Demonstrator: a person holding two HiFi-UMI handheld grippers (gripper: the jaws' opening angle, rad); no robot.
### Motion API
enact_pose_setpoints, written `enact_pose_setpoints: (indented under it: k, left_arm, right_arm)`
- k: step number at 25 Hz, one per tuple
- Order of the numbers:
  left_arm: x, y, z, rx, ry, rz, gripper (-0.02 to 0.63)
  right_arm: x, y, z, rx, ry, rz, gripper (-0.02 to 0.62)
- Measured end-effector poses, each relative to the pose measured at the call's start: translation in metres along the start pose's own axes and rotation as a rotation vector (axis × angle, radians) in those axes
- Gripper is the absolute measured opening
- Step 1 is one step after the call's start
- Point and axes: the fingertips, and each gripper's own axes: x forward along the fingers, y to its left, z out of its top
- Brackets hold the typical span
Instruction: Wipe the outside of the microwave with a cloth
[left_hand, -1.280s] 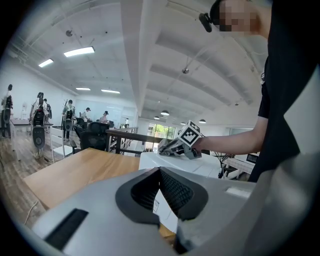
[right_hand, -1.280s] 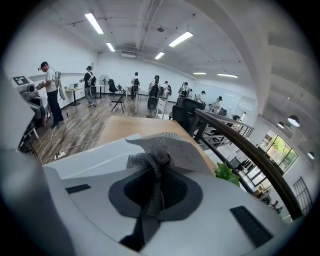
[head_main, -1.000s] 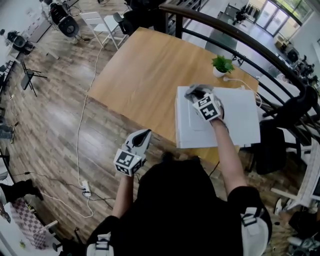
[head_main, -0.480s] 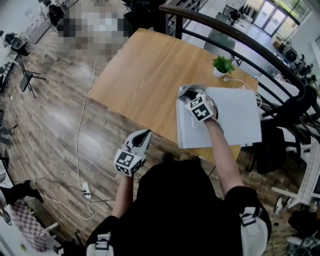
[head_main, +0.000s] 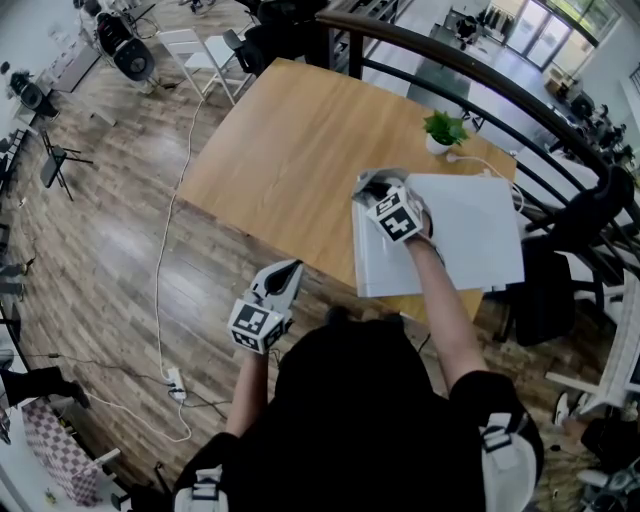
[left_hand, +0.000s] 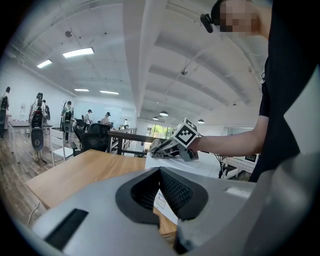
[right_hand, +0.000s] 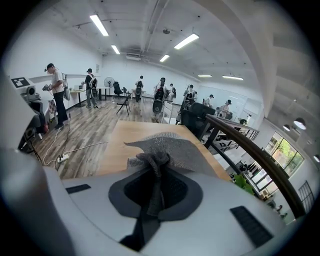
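The white microwave (head_main: 465, 235) stands on the near right corner of the wooden table (head_main: 290, 140). My right gripper (head_main: 373, 192) rests at the left front corner of its top, shut on a grey mesh cloth (head_main: 367, 182). In the right gripper view the cloth (right_hand: 165, 145) is pinched between the jaws and fans out ahead of them. My left gripper (head_main: 281, 279) hangs off the table's near edge, left of the microwave, jaws together and holding nothing. The left gripper view looks past its own tips (left_hand: 160, 172) at the microwave top (left_hand: 217, 166) and the right gripper (left_hand: 161, 148).
A small potted plant (head_main: 443, 130) sits on the table behind the microwave. A black railing (head_main: 480, 70) curves along the far right. A dark office chair (head_main: 545, 300) stands right of the table. A white cable (head_main: 165, 260) and power strip (head_main: 172, 378) lie on the floor.
My right gripper has slid the cloth leftward across the microwave top to its left edge. The left gripper has stayed where it was.
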Motion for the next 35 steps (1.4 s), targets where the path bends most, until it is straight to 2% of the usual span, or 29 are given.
enact_pose_setpoints:
  k: [12, 18, 23, 31, 35]
  left_arm:
    - [0.006, -0.007, 0.004, 0.003, -0.005, 0.001, 0.000]
    - [0.001, -0.006, 0.006, 0.000, -0.010, 0.010, 0.000]
    - [0.001, -0.010, 0.011, 0.008, -0.011, 0.013, 0.000]
    - [0.018, -0.032, 0.015, 0.023, 0.002, -0.025, 0.000]
    - [0.037, -0.052, 0.021, 0.035, 0.001, -0.064, 0.000]
  right_arm:
    - [-0.001, -0.001, 0.000, 0.005, -0.005, 0.012, 0.017]
    - [-0.004, -0.004, 0.013, -0.015, -0.046, -0.005, 0.017]
    - [-0.009, 0.003, 0.000, -0.037, -0.026, 0.024, 0.017]
    - [-0.051, -0.027, -0.031, -0.003, -0.073, -0.037, 0.017]
    - [-0.077, -0.053, -0.059, 0.007, -0.060, -0.083, 0.017]
